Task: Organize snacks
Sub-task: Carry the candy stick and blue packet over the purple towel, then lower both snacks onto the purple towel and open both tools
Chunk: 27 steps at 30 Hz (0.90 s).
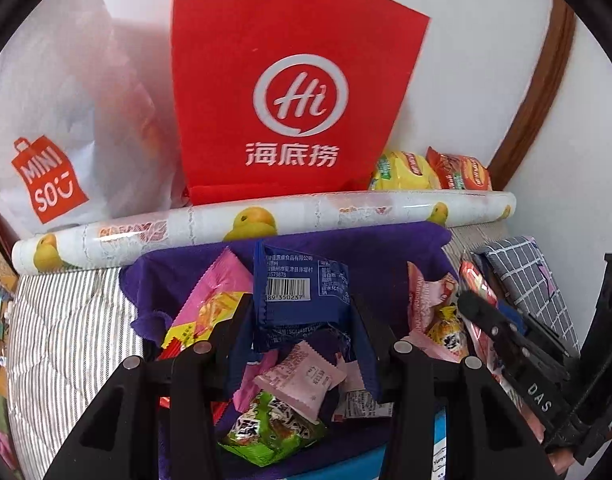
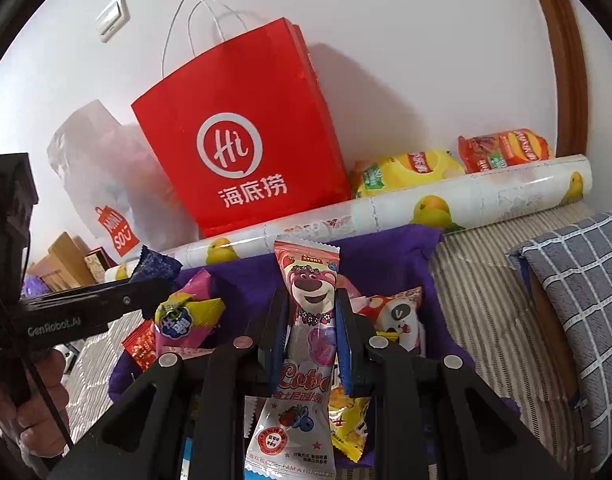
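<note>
My left gripper (image 1: 302, 312) is shut on a dark blue snack packet (image 1: 302, 292) and holds it above a purple cloth (image 1: 385, 248) strewn with snacks. Under it lie a pink wafer packet (image 1: 302, 380), a green packet (image 1: 270, 428) and a pink-yellow packet (image 1: 210, 304). My right gripper (image 2: 311, 312) is shut on a long pink Lotso bear packet (image 2: 309, 320), held upright over the same cloth (image 2: 385, 264). The left gripper also shows at the left of the right wrist view (image 2: 106, 304), and the right gripper at the right of the left wrist view (image 1: 501, 332).
A red Haidilao paper bag (image 1: 290, 92) and a white Miniso bag (image 1: 50, 120) stand against the wall. A duck-print roll (image 1: 266, 220) lies in front of them. Yellow (image 2: 405, 172) and red chip bags (image 2: 501, 152) sit behind it. A grey checked cushion (image 2: 577, 292) lies right.
</note>
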Each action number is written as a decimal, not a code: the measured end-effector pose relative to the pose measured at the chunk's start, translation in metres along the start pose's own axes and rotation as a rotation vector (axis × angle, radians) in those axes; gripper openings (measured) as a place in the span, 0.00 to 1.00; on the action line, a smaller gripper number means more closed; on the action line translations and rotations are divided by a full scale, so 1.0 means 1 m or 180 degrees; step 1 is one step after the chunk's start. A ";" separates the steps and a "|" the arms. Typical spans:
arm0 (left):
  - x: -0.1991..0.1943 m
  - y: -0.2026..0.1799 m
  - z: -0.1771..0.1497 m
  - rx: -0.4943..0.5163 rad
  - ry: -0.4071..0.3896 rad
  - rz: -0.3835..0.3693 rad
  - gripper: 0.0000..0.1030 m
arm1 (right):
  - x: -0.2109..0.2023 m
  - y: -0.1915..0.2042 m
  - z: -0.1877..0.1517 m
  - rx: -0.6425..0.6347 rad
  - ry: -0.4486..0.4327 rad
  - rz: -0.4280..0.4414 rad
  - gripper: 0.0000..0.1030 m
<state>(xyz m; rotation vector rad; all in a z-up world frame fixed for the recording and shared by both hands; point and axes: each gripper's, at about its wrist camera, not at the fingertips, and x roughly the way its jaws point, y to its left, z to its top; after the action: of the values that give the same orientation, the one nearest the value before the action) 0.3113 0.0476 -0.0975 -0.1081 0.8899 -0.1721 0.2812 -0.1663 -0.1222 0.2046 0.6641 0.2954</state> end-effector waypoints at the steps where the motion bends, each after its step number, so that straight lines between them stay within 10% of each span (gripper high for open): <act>1: 0.001 0.002 0.000 -0.0020 0.0009 0.0018 0.42 | 0.003 0.000 -0.001 -0.0003 0.0037 0.0036 0.22; 21: 0.009 0.007 -0.001 -0.0080 0.0145 -0.0038 0.42 | 0.024 -0.001 -0.007 0.0012 0.0248 0.0011 0.23; 27: 0.010 0.005 -0.001 -0.0085 0.0185 -0.0103 0.43 | 0.024 -0.003 -0.005 0.0060 0.0258 0.0043 0.41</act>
<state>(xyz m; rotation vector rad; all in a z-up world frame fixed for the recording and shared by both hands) 0.3172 0.0508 -0.1072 -0.1431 0.9488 -0.1941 0.2963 -0.1605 -0.1409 0.2161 0.7462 0.3116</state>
